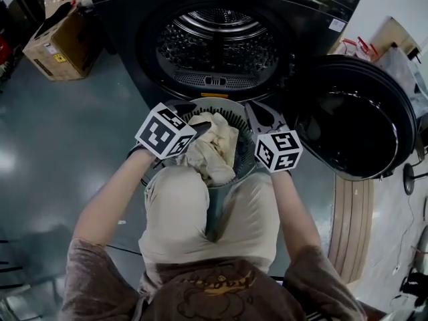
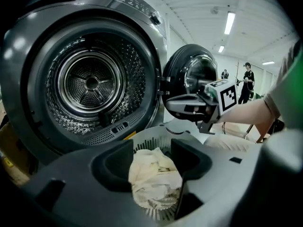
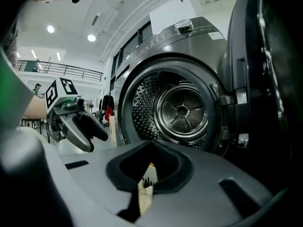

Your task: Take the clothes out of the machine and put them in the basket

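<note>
**Cloth straight below the left tongs, inside the basket**

One cream cloth [image 1: 212, 147], crumpled inside the grey slotted basket [image 1: 246, 154], heaped toward the basket's left and near rim, with the far and right walls bare. No marked long axis to the heap; at most a little longer from far rim to near rim.

Directly above it, the left tongs [image 2: 152, 154]: released, pads spread to either side of the heap, apparently touching none of it. Pointed steeply down into the basket. Just beside the right rim, the right tongs [image 3: 151, 146]: clenched tip to tip on nothing, with only a sliver of cloth visible behind them, and aimed almost level at the machine [image 1: 221, 42].

Basket itself between the person's knees, just before the machine's opening; door [image 1: 351, 122] swung wide to the right. Nothing visible in the drum [image 2: 92, 83] from any of the three views.

Judged close to done, perhaps done. For any further grip on the cloth, clearly the left tongs nearer: a straight drop, no sideways shift. For the right, a swing inward over the right rim first. For another reach into the drum, forward and up over the far rim, with the right tongs better lined up.
</note>
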Available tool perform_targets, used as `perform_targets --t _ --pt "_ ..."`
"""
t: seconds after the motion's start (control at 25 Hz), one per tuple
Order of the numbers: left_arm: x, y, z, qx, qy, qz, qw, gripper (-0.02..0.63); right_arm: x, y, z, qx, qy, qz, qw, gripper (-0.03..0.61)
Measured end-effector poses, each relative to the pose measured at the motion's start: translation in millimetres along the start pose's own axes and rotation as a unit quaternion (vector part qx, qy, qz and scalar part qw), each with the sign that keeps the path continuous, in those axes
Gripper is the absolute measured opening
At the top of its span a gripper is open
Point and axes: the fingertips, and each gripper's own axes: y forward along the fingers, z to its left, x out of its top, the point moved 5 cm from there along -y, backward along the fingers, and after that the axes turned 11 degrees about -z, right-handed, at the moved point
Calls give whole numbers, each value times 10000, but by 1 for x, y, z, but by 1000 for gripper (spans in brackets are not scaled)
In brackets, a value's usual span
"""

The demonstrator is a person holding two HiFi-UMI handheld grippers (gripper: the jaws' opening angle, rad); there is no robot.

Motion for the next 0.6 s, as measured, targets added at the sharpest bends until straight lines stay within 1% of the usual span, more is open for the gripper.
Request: perform_targets --t 0.08,0.2,0.32,0.4,0.44,0.48,0.6 --pt "-7 8 7 26 -48 -82 10000 254 -7 2 -2 -6 6 73 10000 -3" --pt "-14 19 20 44 -221 -285 9993 250 -16 5 -2 -26 84 262 9996 -3" --pt "-5 21 30 -24 -193 -609 9980 230 -7 13 2 -115 220 450 9987 -3" --pt "11 11 35 -42 -191 -835 9963 204 12 19 9 -173 388 574 9974 -3" --pt "22 3 37 -74 -240 -916 9955 173 25 21 15 -184 465 634 9967 -3" --pt "34 -8 37 -127 -308 -973 9947 163 42 21 21 -176 513 694 9961 -3" --pt "77 -50 37 -379 -679 -1011 9918 153 105 19 44 -55 590 852 9946 -3"
